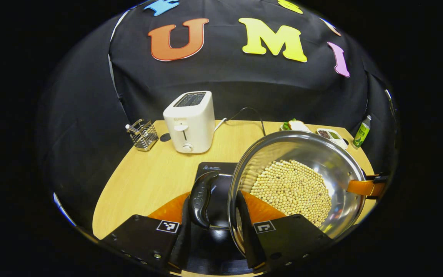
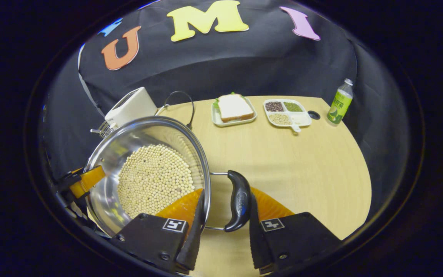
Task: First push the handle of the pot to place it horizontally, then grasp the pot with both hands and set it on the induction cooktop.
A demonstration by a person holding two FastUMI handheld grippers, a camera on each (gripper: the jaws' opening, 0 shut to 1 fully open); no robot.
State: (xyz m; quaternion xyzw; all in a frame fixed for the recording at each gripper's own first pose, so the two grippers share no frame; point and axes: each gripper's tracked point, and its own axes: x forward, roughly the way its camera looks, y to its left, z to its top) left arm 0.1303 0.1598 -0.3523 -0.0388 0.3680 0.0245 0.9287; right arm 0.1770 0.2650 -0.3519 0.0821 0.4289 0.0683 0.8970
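One wooden table (image 2: 302, 161) bears toaster (image 1: 189, 121) and cooktop (image 1: 215, 169).

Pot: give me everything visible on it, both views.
The pot is a shiny, wide, shallow steel pan, lidless, its bottom covered with pale round beans. It has two black loop handles on wire brackets at opposite sides. The left gripper straddles one handle, one finger outside it and one inside the rim; the right gripper does likewise at the other handle. The pot looks tilted, with the black induction cooktop under its left side. Whether it rests there or is lifted is unclear.
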